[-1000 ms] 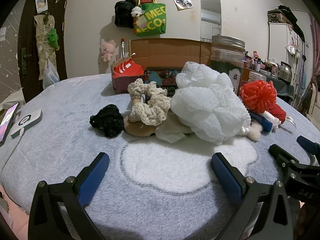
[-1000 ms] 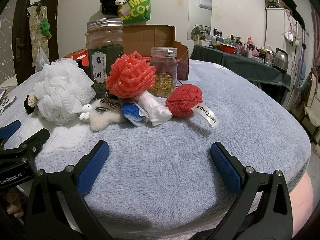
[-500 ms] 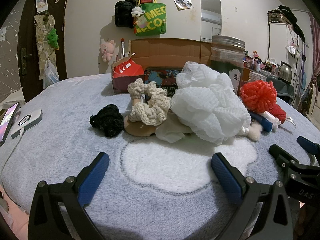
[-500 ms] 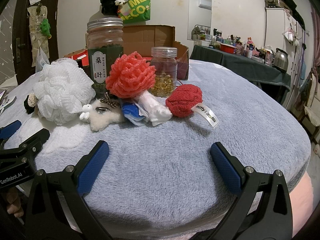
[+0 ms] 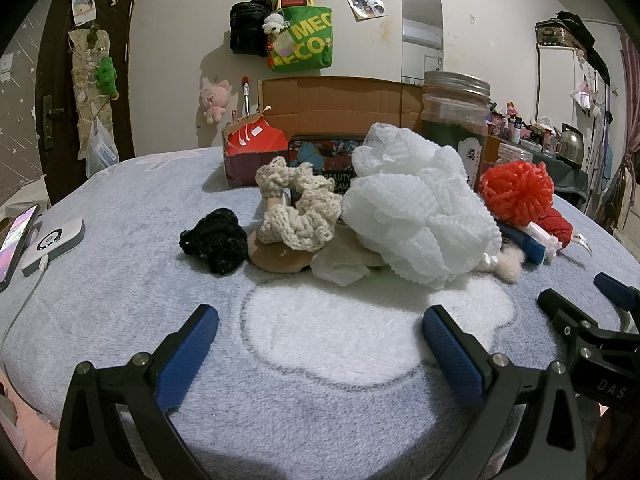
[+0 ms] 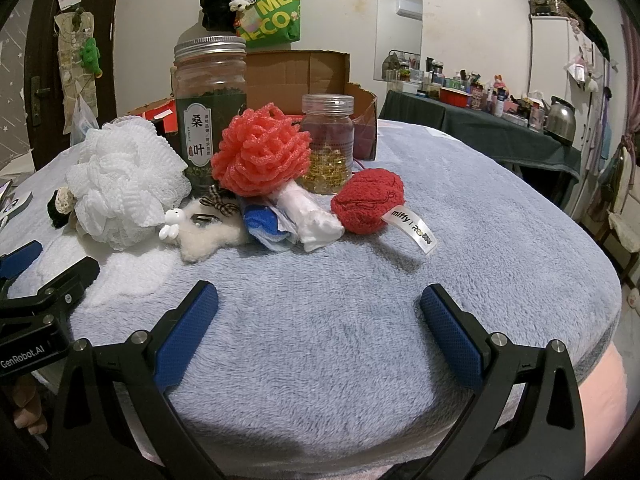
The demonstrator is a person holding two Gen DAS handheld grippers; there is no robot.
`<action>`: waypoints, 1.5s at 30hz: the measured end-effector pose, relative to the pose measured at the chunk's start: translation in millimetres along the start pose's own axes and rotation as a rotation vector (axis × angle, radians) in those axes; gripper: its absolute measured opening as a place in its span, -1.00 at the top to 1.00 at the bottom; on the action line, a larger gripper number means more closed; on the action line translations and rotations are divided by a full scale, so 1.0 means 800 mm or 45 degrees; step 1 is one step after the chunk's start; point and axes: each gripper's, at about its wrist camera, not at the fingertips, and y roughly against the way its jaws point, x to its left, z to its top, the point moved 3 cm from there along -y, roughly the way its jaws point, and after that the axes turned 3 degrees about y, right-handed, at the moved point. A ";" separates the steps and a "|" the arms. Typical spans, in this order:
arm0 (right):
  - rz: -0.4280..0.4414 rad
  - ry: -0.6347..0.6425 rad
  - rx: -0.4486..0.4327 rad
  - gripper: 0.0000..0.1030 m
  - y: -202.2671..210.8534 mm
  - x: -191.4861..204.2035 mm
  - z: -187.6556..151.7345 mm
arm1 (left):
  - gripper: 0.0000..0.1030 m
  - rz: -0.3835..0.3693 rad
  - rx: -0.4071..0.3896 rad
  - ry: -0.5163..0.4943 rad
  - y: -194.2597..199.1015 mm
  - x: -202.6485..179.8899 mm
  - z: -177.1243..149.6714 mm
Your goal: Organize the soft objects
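soft items piled on blanket (image 5: pixel 120 216), left hand-held gripper (image 5: pixel 320 340) & right hand-held gripper (image 6: pixel 318 320) both spread wide, empty

Dim warm light, fisheye-warped edges

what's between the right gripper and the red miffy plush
Nothing visible. The right gripper, jaws open, faces the red plush across bare grey blanket; only the plush's own tag lies toward it.

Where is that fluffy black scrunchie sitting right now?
In the left wrist view, the fluffy black scrunchie lies on the grey plush blanket at the left end of the pile, beside the cream crocheted scrunchie.
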 end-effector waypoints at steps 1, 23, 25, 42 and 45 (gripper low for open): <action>0.001 -0.001 0.001 -1.00 0.000 0.000 0.000 | -1.00 0.000 0.000 0.000 0.000 0.000 0.000; 0.010 -0.002 0.004 -1.00 0.001 -0.001 0.000 | -1.00 -0.007 0.008 0.005 0.000 0.000 0.001; 0.027 -0.008 0.007 -1.00 0.002 -0.001 0.000 | -1.00 -0.014 0.009 0.008 0.001 0.000 0.002; 0.105 0.008 -0.132 -1.00 0.025 -0.022 0.087 | -1.00 -0.194 -0.045 -0.068 0.016 -0.013 0.092; 0.166 0.044 -0.130 -1.00 0.016 -0.021 0.103 | -1.00 -0.244 -0.031 -0.108 0.011 -0.021 0.102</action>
